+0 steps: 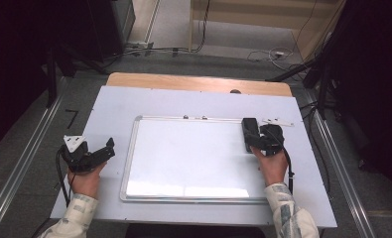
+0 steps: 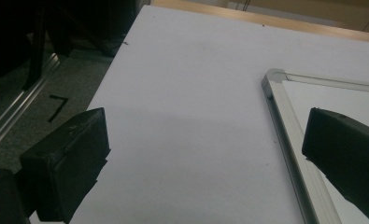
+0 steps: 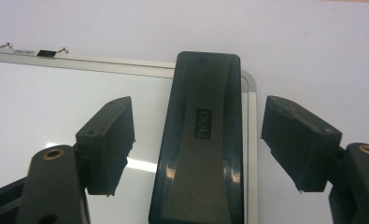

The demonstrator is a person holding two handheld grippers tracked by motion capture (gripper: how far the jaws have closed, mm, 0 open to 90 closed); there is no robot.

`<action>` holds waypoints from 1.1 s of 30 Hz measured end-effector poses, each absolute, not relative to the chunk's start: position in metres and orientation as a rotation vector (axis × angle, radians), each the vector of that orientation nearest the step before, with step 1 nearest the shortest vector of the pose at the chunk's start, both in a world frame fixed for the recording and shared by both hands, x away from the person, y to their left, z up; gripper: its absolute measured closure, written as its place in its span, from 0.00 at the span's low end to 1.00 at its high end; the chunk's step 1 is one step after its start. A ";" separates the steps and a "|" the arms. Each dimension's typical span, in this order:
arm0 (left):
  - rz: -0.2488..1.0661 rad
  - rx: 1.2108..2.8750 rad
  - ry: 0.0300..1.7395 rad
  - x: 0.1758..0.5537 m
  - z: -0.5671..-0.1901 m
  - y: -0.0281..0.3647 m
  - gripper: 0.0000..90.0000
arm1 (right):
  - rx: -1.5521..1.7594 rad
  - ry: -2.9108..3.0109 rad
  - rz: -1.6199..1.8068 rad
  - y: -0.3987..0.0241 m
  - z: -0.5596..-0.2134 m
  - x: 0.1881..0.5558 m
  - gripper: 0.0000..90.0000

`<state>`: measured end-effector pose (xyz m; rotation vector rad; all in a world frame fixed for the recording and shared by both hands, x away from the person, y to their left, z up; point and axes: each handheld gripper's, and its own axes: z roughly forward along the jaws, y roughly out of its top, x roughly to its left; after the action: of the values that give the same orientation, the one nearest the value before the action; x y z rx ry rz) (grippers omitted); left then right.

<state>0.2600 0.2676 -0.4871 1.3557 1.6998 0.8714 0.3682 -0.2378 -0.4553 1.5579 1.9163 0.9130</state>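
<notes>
At the far right corner of the white metal-framed whiteboard, the dark plastic eraser lies between the right gripper's spread, untouching jaws; centre both pads before squeezing, while the left gripper idles open, empty.

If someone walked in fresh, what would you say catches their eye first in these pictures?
Probably the big whiteboard lying flat in the middle of the pale table, glare along its near edge. Next, the dark eraser at the board's far right corner, lying between the open right tongs, whose pads stand clear of it. The left tongs rest open on the table, left of the board.
</notes>
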 end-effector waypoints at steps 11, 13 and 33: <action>0.869 1.360 1.702 0.261 -0.488 0.266 0.01 | 1.532 1.914 0.948 -0.247 -0.449 0.354 0.27; 0.869 1.360 1.702 0.262 -0.488 0.266 0.01 | 1.528 1.915 0.945 -0.247 -0.449 0.352 0.27; 0.867 1.361 1.700 0.262 -0.488 0.266 0.01 | 1.490 1.917 0.982 -0.268 -0.451 0.330 0.25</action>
<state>0.2618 0.2657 -0.4880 1.3612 1.6997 0.8670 0.3298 -0.2684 -0.4509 1.4903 1.9166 0.9820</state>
